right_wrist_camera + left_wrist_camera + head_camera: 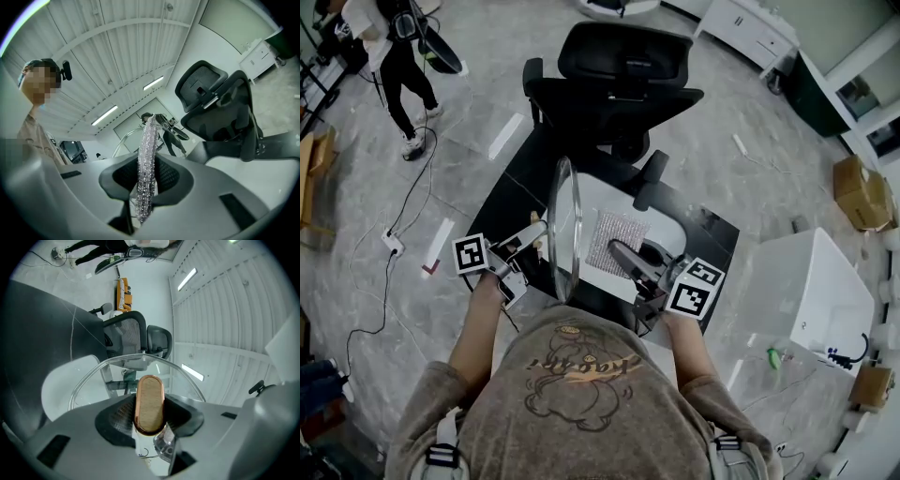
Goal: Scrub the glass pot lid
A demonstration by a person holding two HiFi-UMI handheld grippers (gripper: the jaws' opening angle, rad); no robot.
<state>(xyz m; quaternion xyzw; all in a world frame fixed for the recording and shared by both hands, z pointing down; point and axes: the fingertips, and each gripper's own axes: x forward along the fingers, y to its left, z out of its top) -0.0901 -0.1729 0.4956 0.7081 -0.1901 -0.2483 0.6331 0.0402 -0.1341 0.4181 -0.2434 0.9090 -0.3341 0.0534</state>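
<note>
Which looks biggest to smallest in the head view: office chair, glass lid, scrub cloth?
Largest: office chair.
Then glass lid and scrub cloth: too close to rank; the lid, edge-on, is longer but thinner.

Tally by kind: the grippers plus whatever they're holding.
Grippers: 2 (left gripper, right gripper)
Glass pot lid: 1, in the left gripper
Silver scrub cloth: 1, in the right gripper
Total: 4

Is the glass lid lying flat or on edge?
On edge: the lid appears as a thin oval, its knob in the left gripper.
</note>
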